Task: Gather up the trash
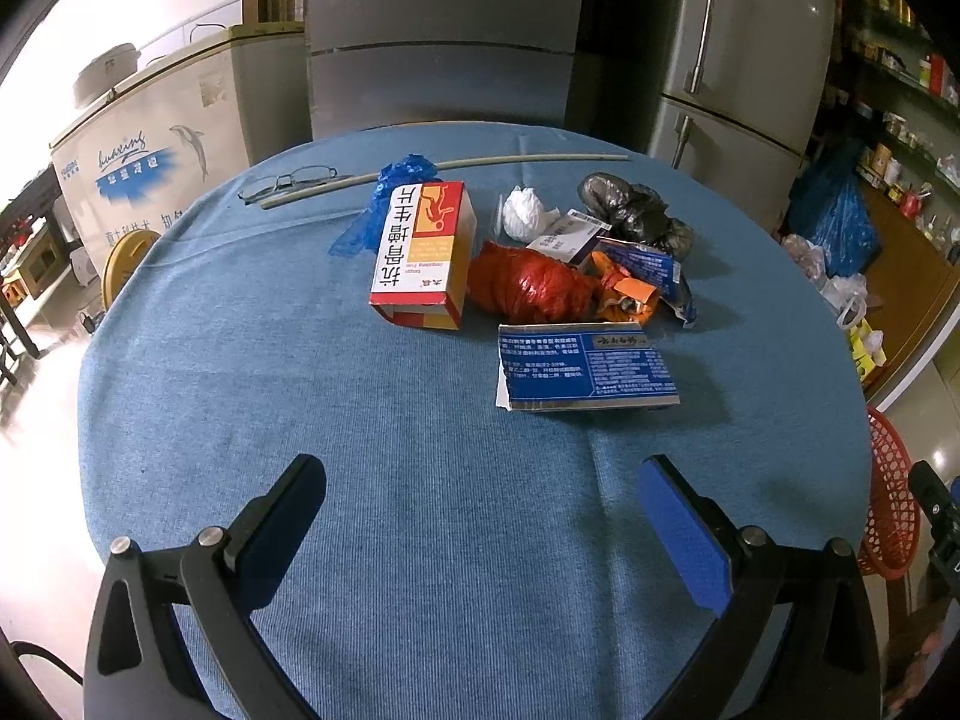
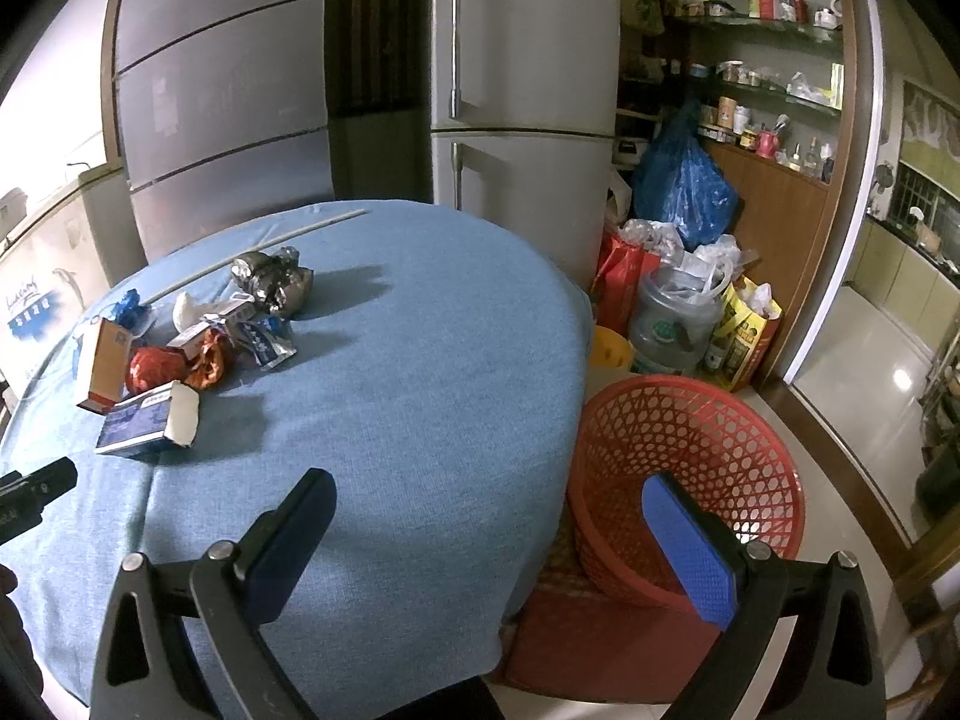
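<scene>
Trash sits in a loose pile on the far half of the round table (image 1: pixel 300 360), which has a blue cloth over it. Red mesh basket (image 2: pixel 690 444) stands on the floor just beside the table's right edge, nothing visible inside. Largest pile item: red-white-yellow medicine box (image 1: pixel 423 252), lying on its side at the pile's left. Next, blue toothpaste box (image 1: pixel 585 366), nearest the camera, torn end showing white. Between the two boxes a crumpled red bag (image 1: pixel 528 285), touching an orange wrapper (image 1: pixel 630 294). Behind those, black bag (image 1: pixel 636 210) at the far right, a blue foil pouch (image 1: pixel 651 270) in front of it, a white paper wad (image 1: pixel 525 210), and a blue plastic scrap (image 1: pixel 393 180) behind the medicine box. Thin pale stick (image 1: pixel 444 171) runs across the far side; eyeglasses (image 1: pixel 288 183) lie by its left end.

Left gripper (image 1: pixel 480 480) hovers over bare cloth, near side, fingers spread wide, holding nothing. Right gripper (image 2: pixel 486 498) hangs over the table's right edge, fingers wide, empty; right finger overlaps the basket in view.
</scene>
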A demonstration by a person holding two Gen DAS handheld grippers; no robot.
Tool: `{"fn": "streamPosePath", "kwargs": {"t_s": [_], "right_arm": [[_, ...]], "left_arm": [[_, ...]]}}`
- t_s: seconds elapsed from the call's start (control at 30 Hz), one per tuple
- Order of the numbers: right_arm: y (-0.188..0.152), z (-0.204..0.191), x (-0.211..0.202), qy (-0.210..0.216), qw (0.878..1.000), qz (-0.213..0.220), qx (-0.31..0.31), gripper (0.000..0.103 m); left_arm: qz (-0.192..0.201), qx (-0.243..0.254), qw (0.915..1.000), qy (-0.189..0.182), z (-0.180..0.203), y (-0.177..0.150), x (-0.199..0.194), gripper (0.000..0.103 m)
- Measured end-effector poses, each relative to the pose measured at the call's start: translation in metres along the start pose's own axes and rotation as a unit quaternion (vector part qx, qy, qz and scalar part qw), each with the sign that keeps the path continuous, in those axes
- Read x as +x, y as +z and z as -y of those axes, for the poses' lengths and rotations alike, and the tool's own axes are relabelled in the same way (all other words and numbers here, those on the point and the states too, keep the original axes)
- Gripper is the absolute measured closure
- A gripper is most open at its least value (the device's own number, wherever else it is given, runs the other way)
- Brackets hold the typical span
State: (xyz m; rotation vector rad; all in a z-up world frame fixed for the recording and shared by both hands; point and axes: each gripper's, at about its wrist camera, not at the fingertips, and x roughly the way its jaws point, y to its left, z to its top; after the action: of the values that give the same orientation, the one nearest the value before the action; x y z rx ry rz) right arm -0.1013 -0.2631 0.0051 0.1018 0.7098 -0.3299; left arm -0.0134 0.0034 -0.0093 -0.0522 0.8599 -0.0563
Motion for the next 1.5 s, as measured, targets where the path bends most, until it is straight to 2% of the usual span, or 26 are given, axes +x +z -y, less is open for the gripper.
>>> {"fn": "streamPosePath", "kwargs": {"t_s": [1.03, 1.5], "right_arm": [[0.001, 0.000, 0.000, 0.004, 1.000, -0.003, 0.000, 0.000], [-0.001, -0.001, 0.006, 0.017, 1.000, -0.009, -0.002, 0.000]], "left_arm": [[0.001, 0.006, 1.0000, 0.002, 0.002, -0.002, 0.000, 0.000], [-0.012, 0.003, 0.9999, 0.003, 0.002, -0.003, 0.010, 0.000]]}}
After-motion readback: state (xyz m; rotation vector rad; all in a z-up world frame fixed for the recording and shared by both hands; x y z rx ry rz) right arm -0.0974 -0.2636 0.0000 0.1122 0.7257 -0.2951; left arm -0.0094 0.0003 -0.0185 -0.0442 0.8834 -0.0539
